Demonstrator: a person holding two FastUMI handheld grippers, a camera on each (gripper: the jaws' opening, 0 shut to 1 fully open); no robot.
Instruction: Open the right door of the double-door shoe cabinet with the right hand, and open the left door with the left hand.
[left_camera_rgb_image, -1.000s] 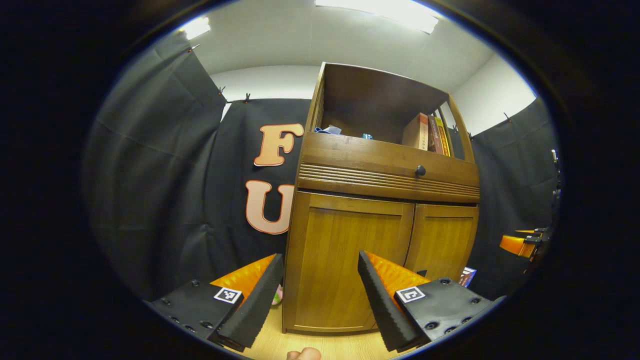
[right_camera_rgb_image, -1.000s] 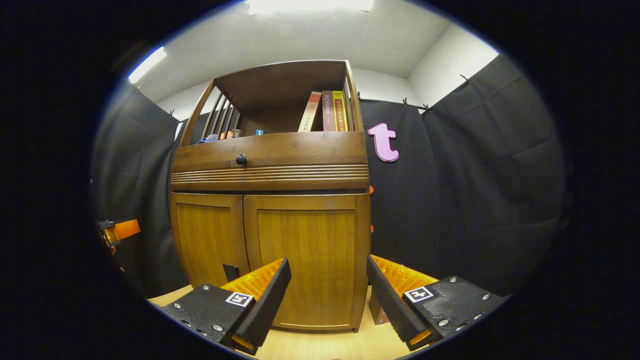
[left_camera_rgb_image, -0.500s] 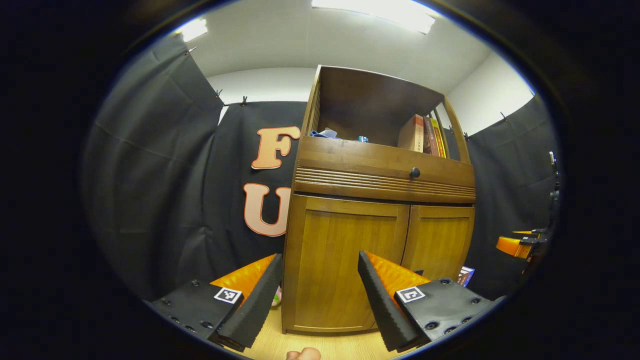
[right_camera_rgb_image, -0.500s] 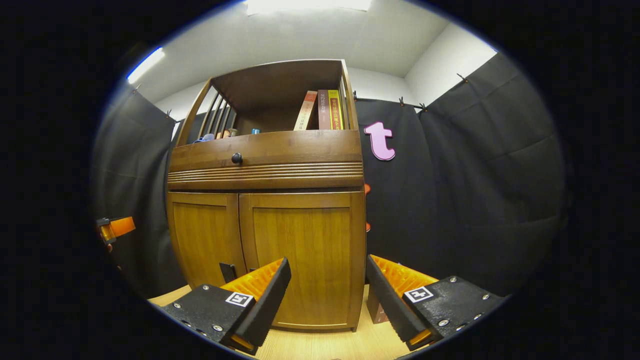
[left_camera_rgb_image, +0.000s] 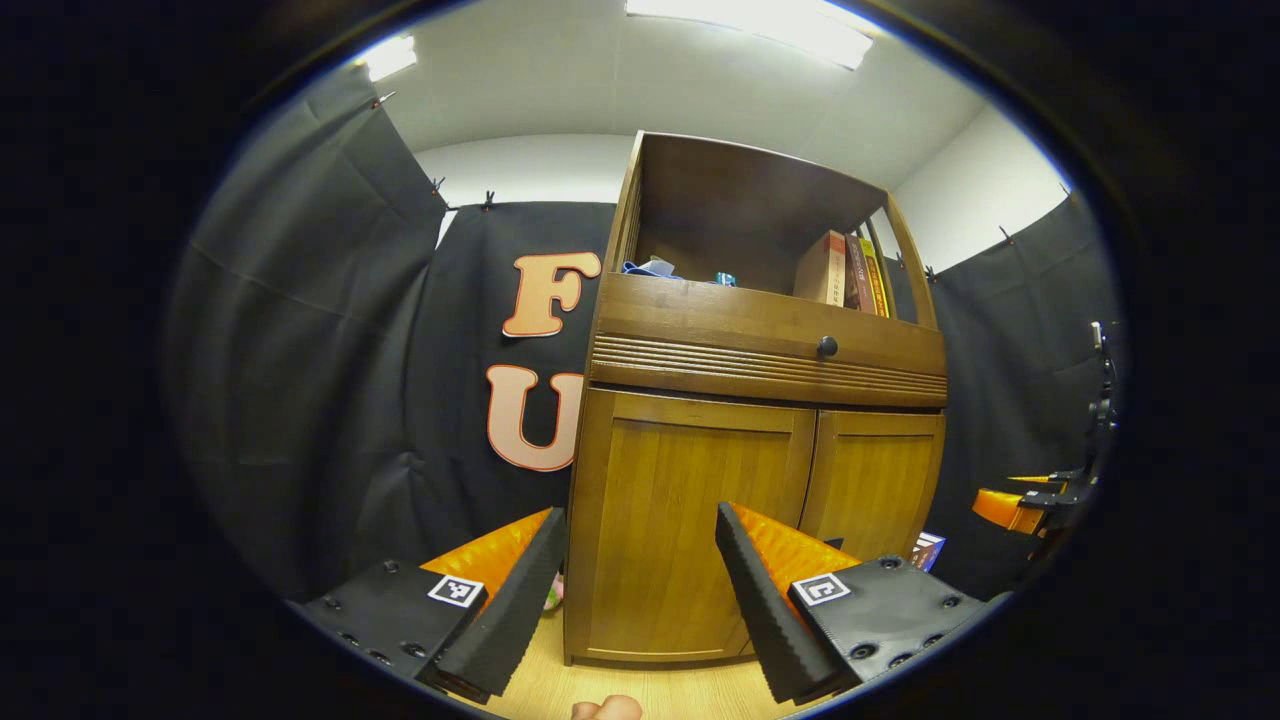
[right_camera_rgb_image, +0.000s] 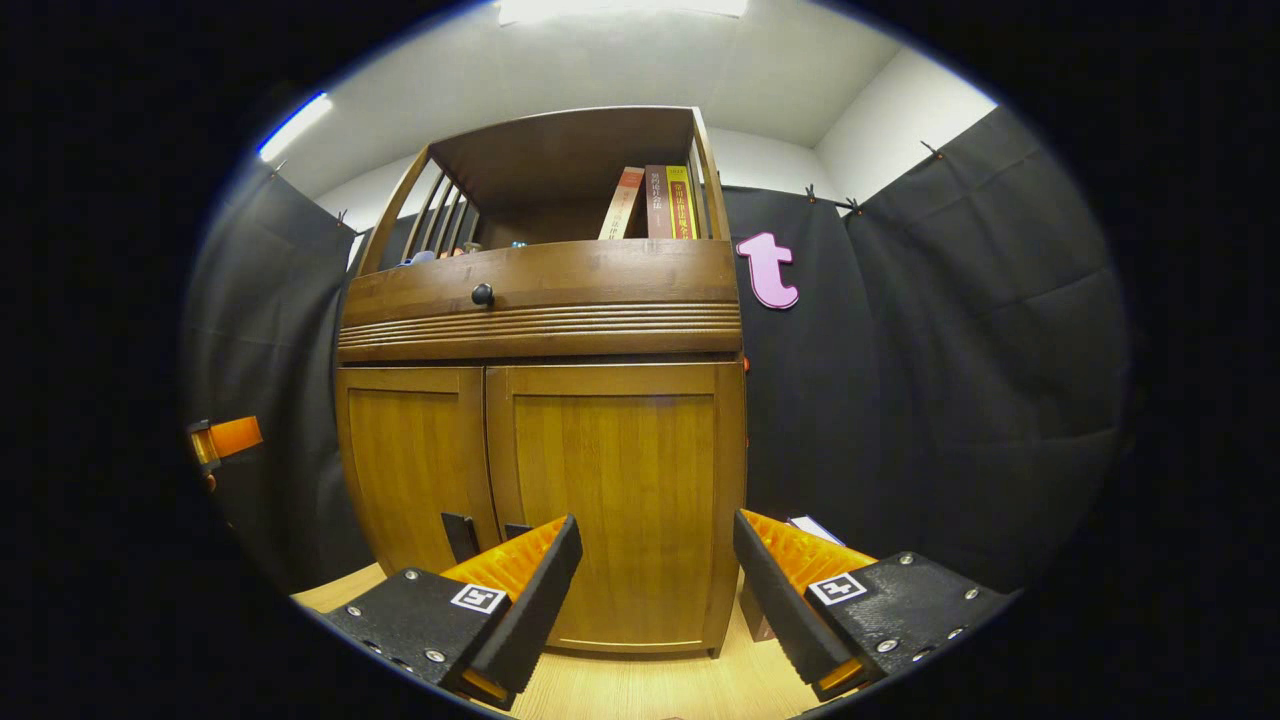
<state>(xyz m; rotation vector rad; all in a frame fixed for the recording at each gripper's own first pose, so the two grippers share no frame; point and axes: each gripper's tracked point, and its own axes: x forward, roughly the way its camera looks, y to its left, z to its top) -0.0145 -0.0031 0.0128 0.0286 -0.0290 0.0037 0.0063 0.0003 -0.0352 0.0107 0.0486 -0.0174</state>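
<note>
Wooden shoe cabinet (right_camera_rgb_image: 545, 400) upright, both doors closed.

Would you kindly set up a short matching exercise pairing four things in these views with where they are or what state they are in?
Things:
1. books
2. round knob
3. right door
4. right gripper

States or places:
A. shut
B. open, holding nothing
C. upright on the top shelf
D. on the drawer front

Pairs: 1-C, 2-D, 3-A, 4-B

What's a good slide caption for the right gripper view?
Open right tool faces the shoe cabinet's closed right door, beneath a drawer and shelved books.
</note>
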